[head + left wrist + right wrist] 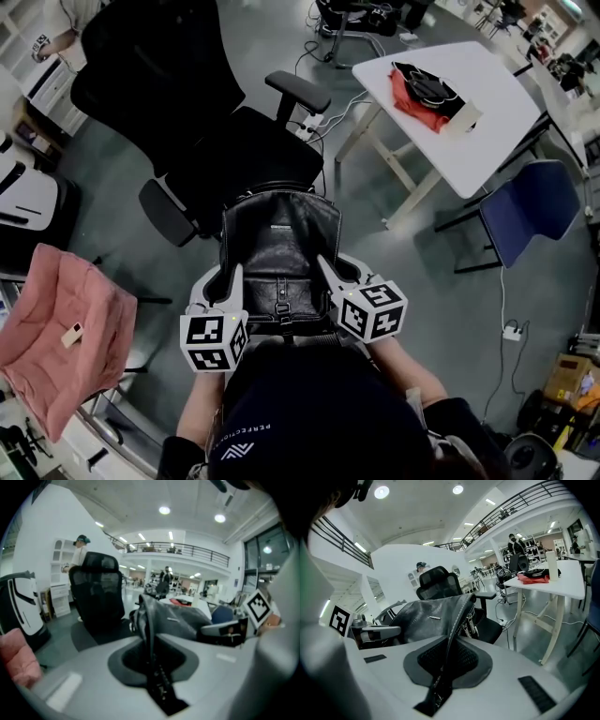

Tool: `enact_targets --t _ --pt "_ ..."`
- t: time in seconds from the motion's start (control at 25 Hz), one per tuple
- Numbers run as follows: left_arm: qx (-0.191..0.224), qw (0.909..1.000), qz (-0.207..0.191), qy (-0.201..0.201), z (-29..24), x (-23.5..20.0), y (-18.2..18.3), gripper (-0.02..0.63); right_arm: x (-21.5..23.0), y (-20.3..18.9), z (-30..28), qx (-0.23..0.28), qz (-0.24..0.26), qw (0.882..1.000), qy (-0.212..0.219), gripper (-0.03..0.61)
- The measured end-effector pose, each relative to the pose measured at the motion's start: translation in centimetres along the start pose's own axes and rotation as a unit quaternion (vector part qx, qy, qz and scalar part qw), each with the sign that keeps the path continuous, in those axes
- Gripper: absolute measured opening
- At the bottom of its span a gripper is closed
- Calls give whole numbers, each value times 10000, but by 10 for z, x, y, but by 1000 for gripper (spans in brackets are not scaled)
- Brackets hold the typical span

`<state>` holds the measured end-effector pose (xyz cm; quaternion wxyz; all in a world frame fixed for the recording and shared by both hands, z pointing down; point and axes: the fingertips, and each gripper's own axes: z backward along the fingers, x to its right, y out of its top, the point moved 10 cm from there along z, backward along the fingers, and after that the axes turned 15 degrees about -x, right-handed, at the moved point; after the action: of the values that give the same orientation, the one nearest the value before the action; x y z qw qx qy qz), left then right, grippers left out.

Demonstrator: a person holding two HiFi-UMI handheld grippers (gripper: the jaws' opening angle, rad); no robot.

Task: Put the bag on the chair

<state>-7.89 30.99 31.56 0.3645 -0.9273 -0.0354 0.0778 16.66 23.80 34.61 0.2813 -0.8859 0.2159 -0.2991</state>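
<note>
Grey floor (150, 267): black leather bag (281, 248), sides clamped by left tongs (234, 274) and right tongs (324, 264), just before black office chair (248, 150); hold level, lower centred onto seat.

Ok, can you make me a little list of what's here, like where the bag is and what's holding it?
bag: black leather, held up just in front of the chair
left tool: shut on the bag's left edge
right tool: shut on the bag's right edge
chair: black office chair, the bag is not on it yet
nearby: white table with a red cloth; pink cushion at the left
</note>
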Motion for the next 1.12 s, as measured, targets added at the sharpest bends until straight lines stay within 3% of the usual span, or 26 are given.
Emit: enact_targets --t 0.48,1.12 --pt "50 9998 19 196 -34 5 33 58 36 34 -16 51 82 9999 138 23" --pt "-126 9999 -97 -55 -125 -43 107 61 77 107 -81 10 -178 9995 -244 23"
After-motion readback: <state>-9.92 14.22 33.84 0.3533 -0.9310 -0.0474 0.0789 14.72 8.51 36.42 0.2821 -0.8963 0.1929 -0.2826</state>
